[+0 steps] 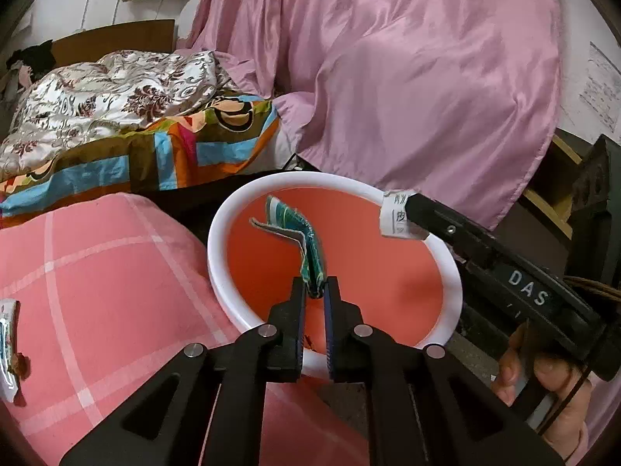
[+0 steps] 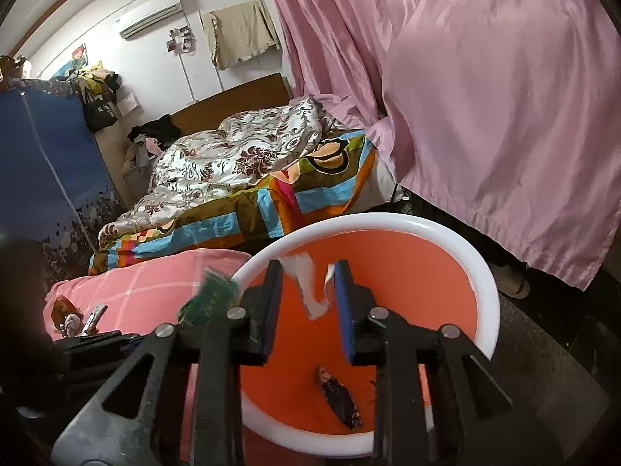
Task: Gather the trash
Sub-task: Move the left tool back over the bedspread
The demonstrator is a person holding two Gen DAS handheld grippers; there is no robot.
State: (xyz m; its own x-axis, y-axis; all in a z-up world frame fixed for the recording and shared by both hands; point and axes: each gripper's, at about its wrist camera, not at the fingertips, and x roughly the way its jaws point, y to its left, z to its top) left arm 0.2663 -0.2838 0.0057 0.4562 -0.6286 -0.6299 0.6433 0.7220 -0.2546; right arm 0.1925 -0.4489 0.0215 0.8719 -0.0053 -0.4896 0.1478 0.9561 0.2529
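Note:
An orange bin with a white rim (image 1: 217,256) (image 2: 485,272) stands on the floor beside a pink checked cushion. My left gripper (image 1: 314,291) hangs over the bin, shut on the lower end of a folded green wrapper (image 1: 310,240), which also shows in the right wrist view as the green wrapper (image 2: 211,295). My right gripper (image 2: 308,268) is above the bin with its jaws apart. A blurred white paper scrap (image 2: 310,287) sits loose between them. In the left wrist view the scrap (image 1: 398,217) is at the right gripper's tip (image 1: 411,209). A dark wrapper (image 2: 339,396) lies on the bin's bottom.
More litter lies on the pink cushion (image 1: 97,272): a white wrapper (image 1: 7,349), a brown one (image 2: 68,314) and a small silver one (image 2: 95,314). A bed with patterned quilts (image 2: 217,178) is behind. A pink curtain (image 1: 407,77) hangs behind the bin. A hand (image 1: 543,372) holds the right gripper.

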